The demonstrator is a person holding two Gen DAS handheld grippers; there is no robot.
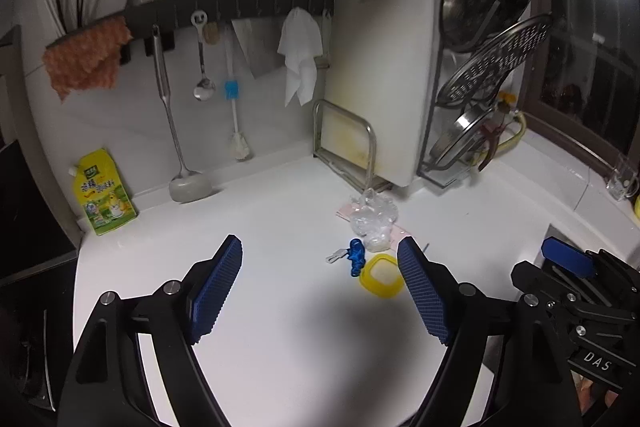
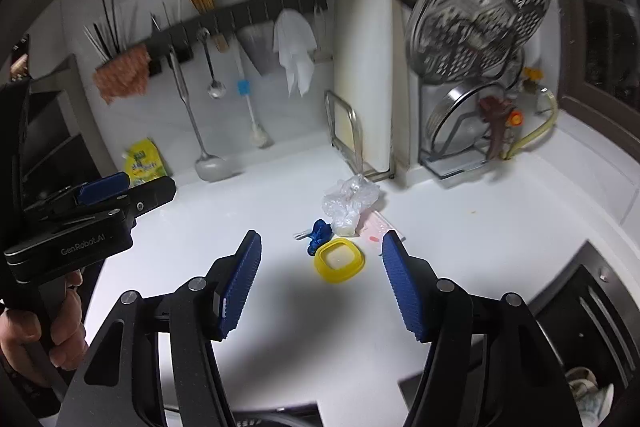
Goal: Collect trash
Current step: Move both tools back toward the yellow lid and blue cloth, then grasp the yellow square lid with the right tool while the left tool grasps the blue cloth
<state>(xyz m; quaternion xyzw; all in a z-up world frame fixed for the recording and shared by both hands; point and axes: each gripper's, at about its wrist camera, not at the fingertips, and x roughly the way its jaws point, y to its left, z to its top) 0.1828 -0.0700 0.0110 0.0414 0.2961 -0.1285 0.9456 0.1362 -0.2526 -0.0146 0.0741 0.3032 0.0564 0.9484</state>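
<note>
A small heap of trash lies on the white counter [image 1: 260, 227]: a crumpled clear plastic bag [image 1: 372, 217], a blue twisted wrapper [image 1: 356, 255], a yellow square ring lid [image 1: 380, 275] and a pink paper scrap [image 2: 376, 225]. The same clear bag [image 2: 350, 203], blue wrapper [image 2: 319, 233] and yellow lid [image 2: 339, 259] lie ahead in the right wrist view. My left gripper [image 1: 320, 263] is open with nothing between its fingers, short of the heap. My right gripper [image 2: 322, 255] is open too, held above the counter, with the lid seen between its fingertips further off.
A yellow-green pouch [image 1: 105, 201] leans at the back left. A rail of hanging utensils, an orange cloth [image 1: 86, 59] and a white cloth [image 1: 300, 55] line the wall. A white cutting board [image 1: 380, 67] in a metal holder and a rack of steel lids [image 1: 492, 39] stand back right.
</note>
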